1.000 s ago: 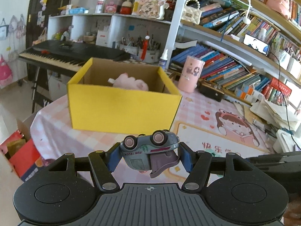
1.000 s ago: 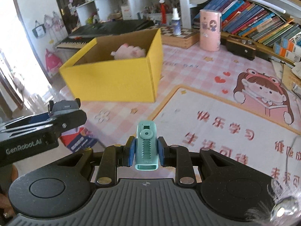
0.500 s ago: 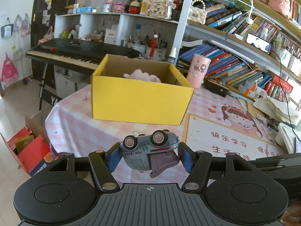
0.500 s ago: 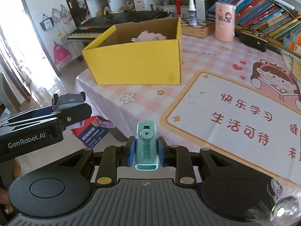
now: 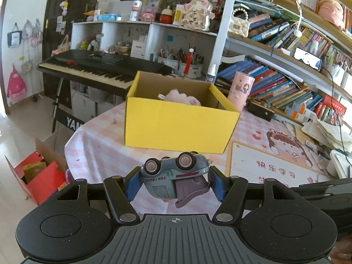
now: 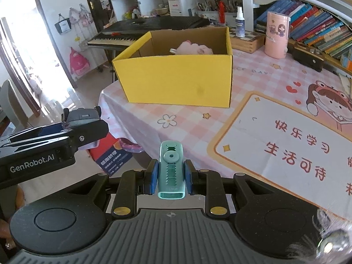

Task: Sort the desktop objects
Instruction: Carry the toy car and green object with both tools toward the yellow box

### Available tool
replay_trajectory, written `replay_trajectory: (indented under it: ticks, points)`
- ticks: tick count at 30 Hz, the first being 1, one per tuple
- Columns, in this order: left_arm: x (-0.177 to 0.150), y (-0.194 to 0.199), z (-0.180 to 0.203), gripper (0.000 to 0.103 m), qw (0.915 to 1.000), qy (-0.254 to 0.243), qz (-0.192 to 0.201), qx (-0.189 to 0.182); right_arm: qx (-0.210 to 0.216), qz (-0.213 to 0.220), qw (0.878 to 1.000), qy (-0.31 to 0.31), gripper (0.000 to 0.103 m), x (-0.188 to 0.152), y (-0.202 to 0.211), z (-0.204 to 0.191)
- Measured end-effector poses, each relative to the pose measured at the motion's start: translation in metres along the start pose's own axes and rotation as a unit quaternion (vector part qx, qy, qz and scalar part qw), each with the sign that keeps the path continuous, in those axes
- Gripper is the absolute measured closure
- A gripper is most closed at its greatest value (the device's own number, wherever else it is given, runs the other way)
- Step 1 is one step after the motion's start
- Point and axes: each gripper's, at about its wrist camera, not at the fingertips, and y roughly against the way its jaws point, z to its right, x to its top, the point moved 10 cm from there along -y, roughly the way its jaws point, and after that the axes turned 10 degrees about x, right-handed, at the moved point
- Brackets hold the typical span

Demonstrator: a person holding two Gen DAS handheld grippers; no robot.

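Observation:
My left gripper [image 5: 175, 183] is shut on a grey-blue toy truck [image 5: 173, 176], held wheels up, with a purple scoop hanging under it. A small teal sliding eraser [image 6: 171, 169] stands upright between the blue pads of my right gripper [image 6: 171, 177], which is shut on it. Both hang off the near edge of the round table, well short of the open yellow box [image 5: 178, 124] [image 6: 176, 74]. A pink plush toy [image 5: 181, 96] [image 6: 194, 48] lies inside that box. The left gripper with the truck [image 6: 81, 116] also shows at the left of the right wrist view.
A pink checked cloth [image 6: 176, 118] and a cartoon desk mat [image 6: 286, 140] cover the table. A pink canister [image 6: 276, 35] and a dark wooden box [image 6: 308, 58] stand behind the yellow box. A keyboard [image 5: 99, 68], bookshelves [image 5: 286, 83] and a red carton on the floor [image 5: 37, 176] surround it.
Both grippers have drawn back from the table with their objects still held. The yellow box looks smaller and farther, and the table's edge and the floor have come into view.

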Motion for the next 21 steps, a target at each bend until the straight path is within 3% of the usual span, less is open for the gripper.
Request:
replay_trajectory:
  ticks: [10, 21]
  points:
    - [0.023, -0.01, 0.0, 0.039, 0.9997, -0.001, 0.023, 0.002, -0.006, 0.022, 1.0, 0.015, 0.08, 0.026, -0.004, 0.003]
    - [0.076, -0.044, 0.011, 0.039, 0.9978, 0.003, 0.064, 0.013, 0.008, 0.059, 0.998, 0.032, 0.08, 0.093, -0.021, 0.023]
